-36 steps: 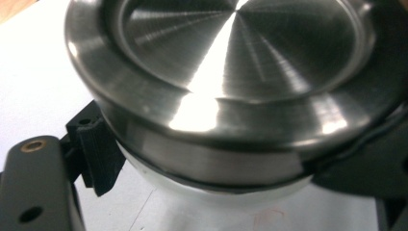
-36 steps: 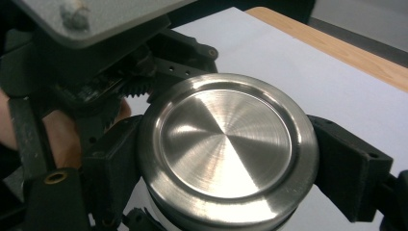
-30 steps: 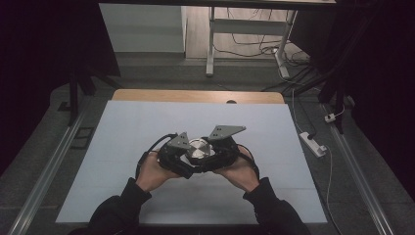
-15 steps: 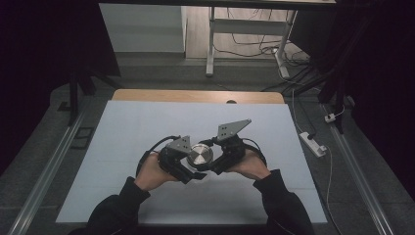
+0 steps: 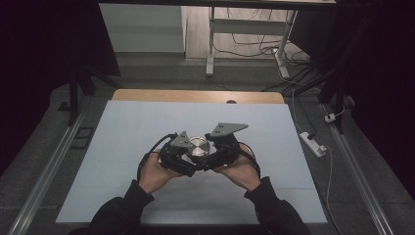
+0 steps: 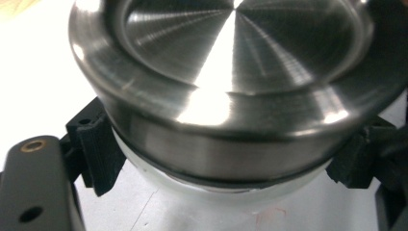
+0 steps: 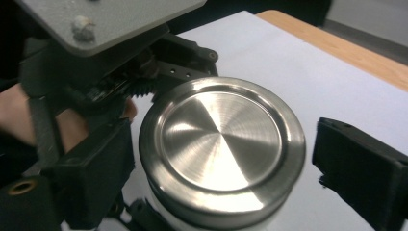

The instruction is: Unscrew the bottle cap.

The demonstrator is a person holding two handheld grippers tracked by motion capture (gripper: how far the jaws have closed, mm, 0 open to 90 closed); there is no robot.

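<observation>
A small white jar (image 6: 159, 178) with a brushed steel lid (image 5: 199, 147) is held above the middle of the white table sheet (image 5: 137, 122). My left gripper (image 5: 188, 156) comes in from the left and is shut on the jar's white body just under the lid (image 6: 231, 72), one black pad (image 6: 94, 144) on each side. My right gripper (image 5: 211, 152) comes in from the right and stands open around the lid (image 7: 221, 144). Its right pad (image 7: 361, 168) is a small gap away from the lid's rim.
The sheet lies on a wooden table whose far edge (image 5: 195, 95) shows beyond it. A power strip (image 5: 312, 143) and cables lie on the floor at the right, and desk legs (image 5: 210, 44) stand farther back. Rails run along both sides.
The right hand swung outward to the right half a second ago and has come back in toward the jar. The left gripper keeps its hold on the jar.
</observation>
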